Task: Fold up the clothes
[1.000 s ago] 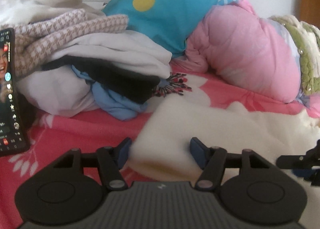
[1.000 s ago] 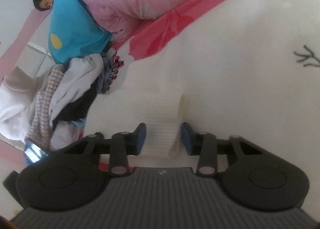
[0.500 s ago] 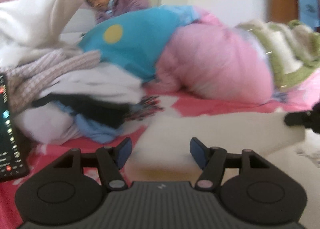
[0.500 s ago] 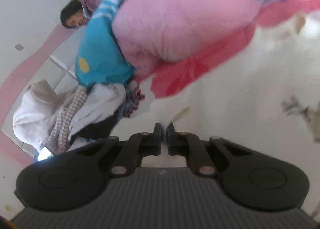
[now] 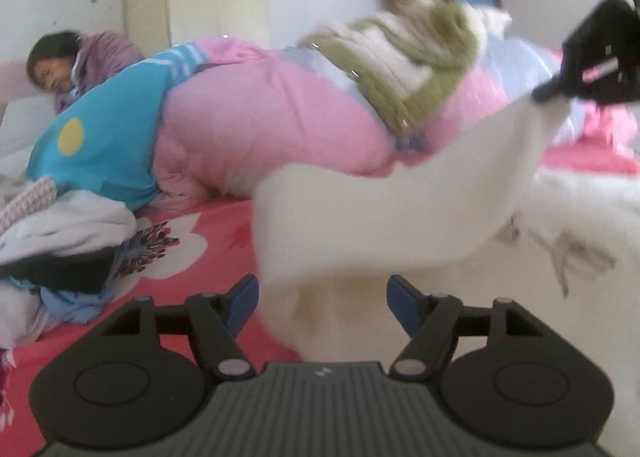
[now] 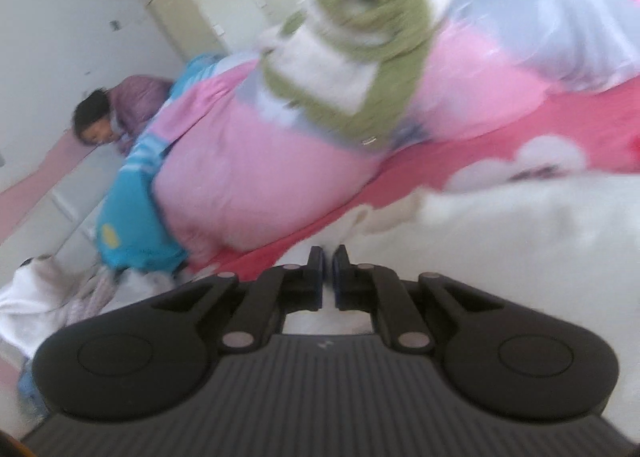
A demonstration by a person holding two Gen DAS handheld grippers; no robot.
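A white garment point(image 5: 384, 213) lies on the pink flowered bed point(image 5: 224, 217). My right gripper point(image 6: 328, 277) is shut on a fold of it and holds that part lifted; it shows in the left wrist view point(image 5: 548, 95) at the upper right, pinching a raised corner. The cloth hangs from there down to my left gripper point(image 5: 322, 297), whose blue-padded fingers point(image 5: 402, 299) stand wide apart with the garment's edge between them. The garment fills the lower right of the right wrist view point(image 6: 540, 225).
A pile of other clothes point(image 5: 60, 233) sits at the left. A pink and blue quilt point(image 5: 248, 125) with a green and white garment point(image 5: 404, 69) on top lies across the back. A person point(image 5: 60, 65) rests at the far left.
My right gripper closed on the white garment and raised it up and to the right. My left gripper tilted up; the phone at the left left the view.
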